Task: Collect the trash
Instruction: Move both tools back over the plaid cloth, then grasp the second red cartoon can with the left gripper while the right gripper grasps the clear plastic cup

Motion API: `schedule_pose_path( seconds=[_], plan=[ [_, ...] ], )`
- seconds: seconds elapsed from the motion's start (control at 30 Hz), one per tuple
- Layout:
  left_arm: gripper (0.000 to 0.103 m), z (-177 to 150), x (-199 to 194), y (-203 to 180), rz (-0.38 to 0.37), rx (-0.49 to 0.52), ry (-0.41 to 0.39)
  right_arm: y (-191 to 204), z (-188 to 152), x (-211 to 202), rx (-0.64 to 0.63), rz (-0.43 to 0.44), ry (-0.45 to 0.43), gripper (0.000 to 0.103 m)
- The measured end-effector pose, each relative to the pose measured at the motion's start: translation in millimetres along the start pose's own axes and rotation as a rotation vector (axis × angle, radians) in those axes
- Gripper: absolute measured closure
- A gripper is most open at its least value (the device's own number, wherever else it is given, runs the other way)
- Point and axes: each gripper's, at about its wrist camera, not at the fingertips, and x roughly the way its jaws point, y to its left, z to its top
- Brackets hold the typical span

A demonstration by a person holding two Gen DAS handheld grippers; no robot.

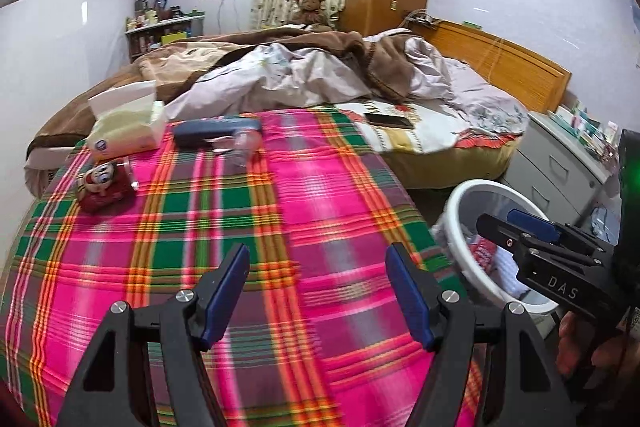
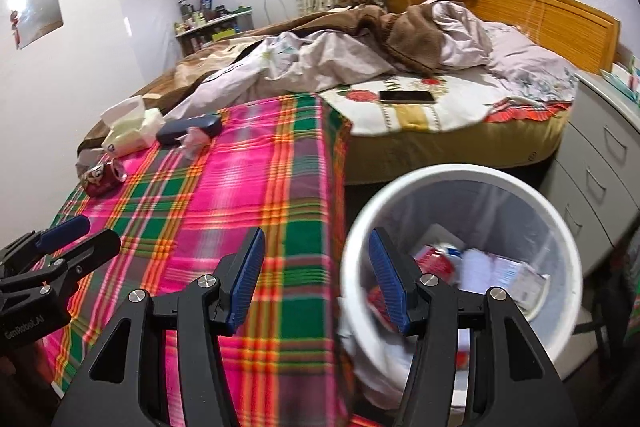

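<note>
A white trash bin (image 2: 560, 227) with a clear liner stands on the floor right of the plaid-covered table (image 2: 240, 195); red and white wrappers (image 2: 472, 267) lie inside. It also shows in the left wrist view (image 1: 472, 195). A crushed red can (image 1: 102, 185) lies at the table's left, also seen in the right wrist view (image 2: 105, 179). A clear plastic bottle (image 1: 246, 143) lies by a dark blue case (image 1: 216, 133). My left gripper (image 1: 318, 263) is open and empty over the table. My right gripper (image 2: 316, 255) is open and empty at the bin's near rim.
A tissue pack (image 1: 128, 129) sits at the table's far left. A phone (image 2: 406, 96) lies on the unmade bed (image 2: 360, 59) behind. White drawers (image 2: 608, 163) stand right of the bin. My right gripper shows in the left wrist view (image 1: 516, 227).
</note>
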Motion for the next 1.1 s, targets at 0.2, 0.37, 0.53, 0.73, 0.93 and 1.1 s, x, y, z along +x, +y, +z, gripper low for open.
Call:
schedule_pose_path(
  seconds=[0.2, 0.37, 0.53, 0.73, 0.93, 1.1],
  plan=[
    [0.03, 1, 2, 46, 0.068, -0.049, -0.008, 29, 6, 17, -0.031, 0.046, 0.017, 0.047],
    [0.029, 4, 3, 83, 0.111, -0.09, -0.008, 49, 12, 29, -0.048, 0.074, 0.027, 0.047],
    [0.028, 10, 3, 113, 0.137, -0.105, -0.02, 67, 22, 43, -0.067, 0.082, 0.037, 0.047],
    [0.027, 17, 6, 151, 0.176, -0.118, -0.019, 93, 37, 66, -0.107, 0.09, 0.057, 0.047],
    [0.027, 24, 18, 187, 0.195, -0.131, 0.009, 112, 54, 92, -0.097, 0.111, 0.082, 0.047],
    [0.027, 35, 32, 210, 0.207, -0.111, 0.03, 128, 67, 115, -0.098, 0.115, 0.093, 0.047]
  ],
)
